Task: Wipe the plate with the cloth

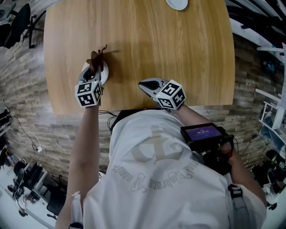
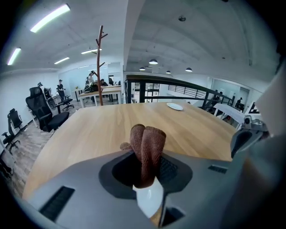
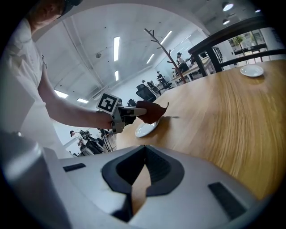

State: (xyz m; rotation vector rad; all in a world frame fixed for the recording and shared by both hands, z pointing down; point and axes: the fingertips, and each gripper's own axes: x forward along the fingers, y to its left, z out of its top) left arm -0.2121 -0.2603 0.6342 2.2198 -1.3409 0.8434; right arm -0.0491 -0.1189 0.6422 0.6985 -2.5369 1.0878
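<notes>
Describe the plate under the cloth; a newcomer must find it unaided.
On the light wooden table, look to the near edge, person's left. The small white round plate lies there under the left gripper, whose jaws clamp a brown woven cloth; the other white plate sits bare at the far edge.

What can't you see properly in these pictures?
- Plate: head view, mostly hidden under the left gripper and brown cloth; whether the cloth touches it is unclear.
- Far plate: head view, cut off by the top edge.
- Any dirt on either plate: too small in every view.
</notes>
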